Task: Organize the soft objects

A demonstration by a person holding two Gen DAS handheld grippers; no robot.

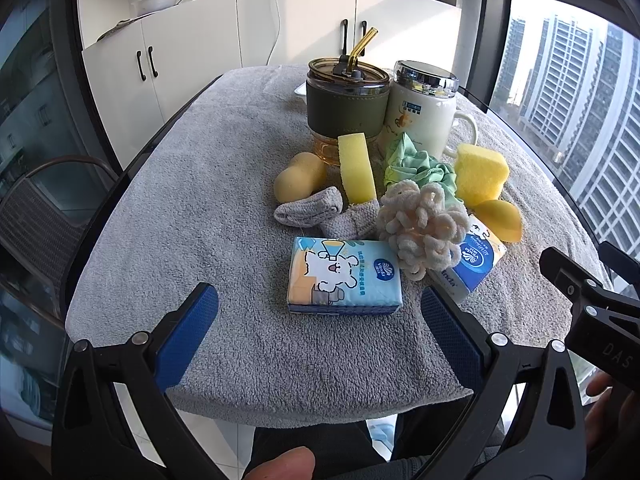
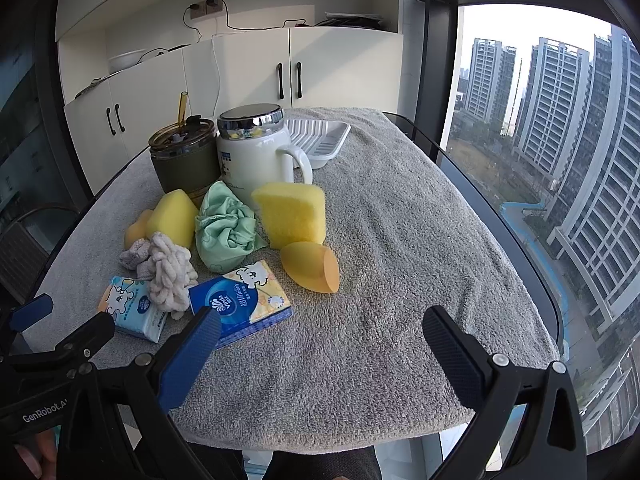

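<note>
High-rise flat, domestic room. White cupboards with black handles [image 2: 288, 80] line the back wall; wall sockets with trailing black cables [image 2: 206, 6] above. Floor-length window [image 2: 540, 140] overlooks residential tower blocks. Grey-towel-covered table [image 2: 380, 280]; woven chair [image 1: 36, 216] alongside.

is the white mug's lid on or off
On. The chrome lid sits flat across the top of the upright white mug, covering its mouth in both views.

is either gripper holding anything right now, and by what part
Nothing is held. The left gripper and right gripper are both open and empty above the towel; the tissue pack lies untouched.
</note>
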